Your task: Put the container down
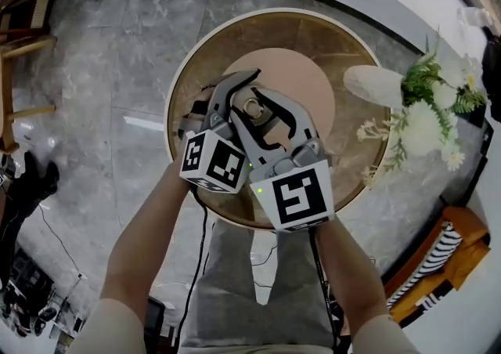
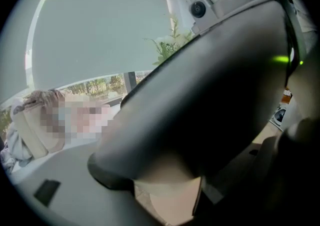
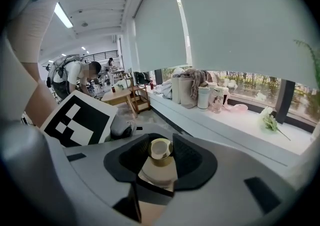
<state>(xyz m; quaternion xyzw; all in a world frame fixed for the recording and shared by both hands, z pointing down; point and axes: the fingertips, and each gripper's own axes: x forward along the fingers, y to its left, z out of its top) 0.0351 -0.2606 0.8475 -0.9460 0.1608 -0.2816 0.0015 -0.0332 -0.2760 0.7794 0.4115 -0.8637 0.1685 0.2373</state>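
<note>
In the right gripper view a cream container with a gold cap (image 3: 161, 149) stands upright between dark pads (image 3: 187, 157), and my right gripper (image 3: 159, 162) is shut on it. From the head view the container (image 1: 252, 107) hangs over the round table (image 1: 188, 78), above its tan centre disc (image 1: 305, 70). My right gripper (image 1: 257, 115) and left gripper (image 1: 237, 100) cross around it. The left gripper view is mostly blocked by the right gripper's dark body (image 2: 215, 95); something cream (image 2: 167, 202) shows low between the left jaws, and whether they press on it is hidden.
A white vase (image 1: 374, 84) with white and green flowers (image 1: 427, 113) stands on the table's right side. An orange striped seat (image 1: 446, 254) is at the lower right, a wooden chair (image 1: 19, 23) at the upper left. A long white ledge with jars (image 3: 205, 97) runs under the windows.
</note>
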